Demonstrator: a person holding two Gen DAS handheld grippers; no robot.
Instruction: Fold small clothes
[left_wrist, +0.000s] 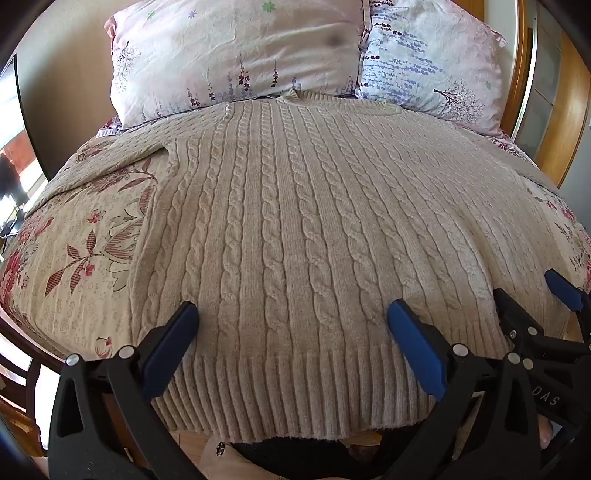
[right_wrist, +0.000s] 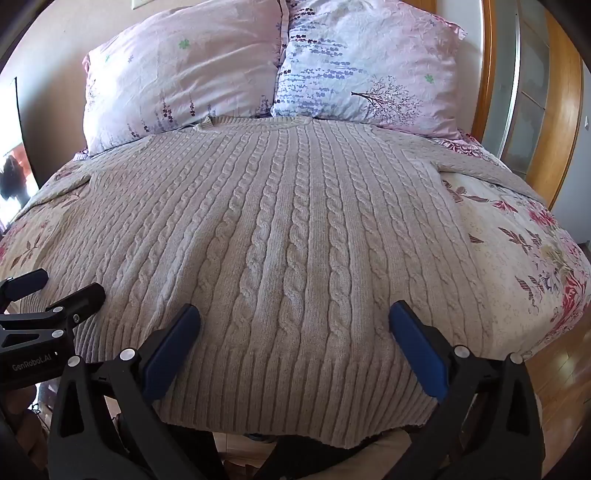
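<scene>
Sweater (left_wrist: 295, 221) sleeves run past the frame; left gripper (left_wrist: 291, 314) spread.

Two fisheye views look from the foot of a bed (left_wrist: 74, 236) toward its head, each camera sitting low and close over the hem of a cream cable-knit sweater (left_wrist: 295, 221). The left wrist view sits further left; the right gripper (left_wrist: 532, 310) enters at its lower right. The right wrist view sits further right; the left gripper (right_wrist: 55, 291) enters at its lower left. Both share the sweater and two pillows (right_wrist: 184, 74) along the top.
</scene>
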